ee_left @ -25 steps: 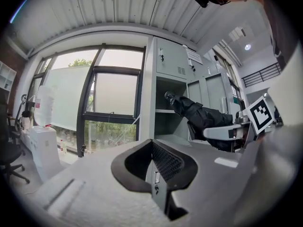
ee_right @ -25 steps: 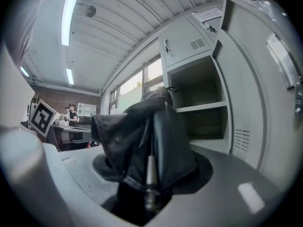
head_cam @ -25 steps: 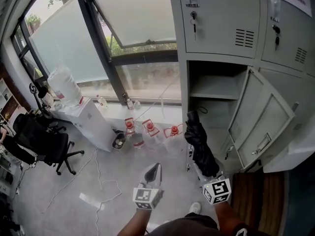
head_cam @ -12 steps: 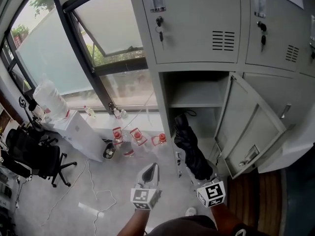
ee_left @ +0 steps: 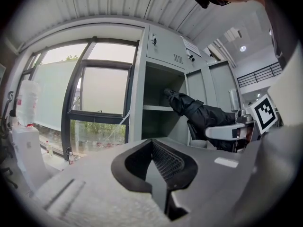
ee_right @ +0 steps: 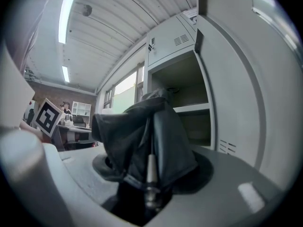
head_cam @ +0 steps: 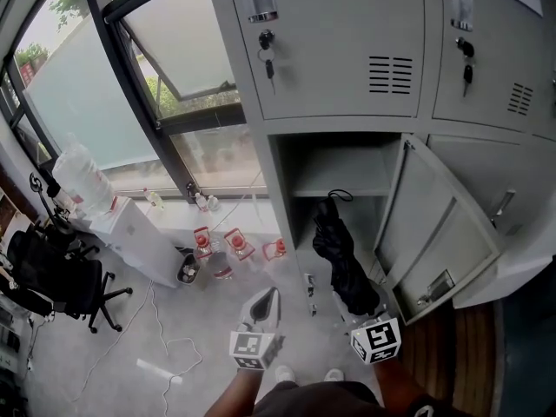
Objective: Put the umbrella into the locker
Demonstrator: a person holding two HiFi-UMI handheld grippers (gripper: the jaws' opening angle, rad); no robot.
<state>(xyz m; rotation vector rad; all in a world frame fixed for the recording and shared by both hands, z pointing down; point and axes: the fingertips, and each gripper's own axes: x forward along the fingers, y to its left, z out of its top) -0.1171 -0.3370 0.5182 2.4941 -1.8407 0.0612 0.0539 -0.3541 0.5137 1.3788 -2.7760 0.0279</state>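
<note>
A folded black umbrella [head_cam: 343, 263] slants up from my right gripper [head_cam: 363, 318], which is shut on its lower end. Its top end with a strap loop reaches the mouth of the open grey locker compartment [head_cam: 300, 159], just under the shelf. In the right gripper view the umbrella [ee_right: 142, 136] bunches between the jaws of the right gripper [ee_right: 149, 183], with its metal shaft showing. My left gripper [head_cam: 271, 298] hangs left of the umbrella, shut and holding nothing. The left gripper view shows the umbrella [ee_left: 199, 115] pointing into the locker [ee_left: 158, 126].
The locker door [head_cam: 434, 224] stands open to the right of the compartment. Keys [head_cam: 268, 50] hang in the closed door above. Several water bottles [head_cam: 233, 243] stand on the floor by the window. An office chair [head_cam: 52, 281] and a white cabinet [head_cam: 130, 228] are at the left.
Both grippers have moved toward the locker. The umbrella's top end has gone from in front of the locker to the mouth of the open compartment.
</note>
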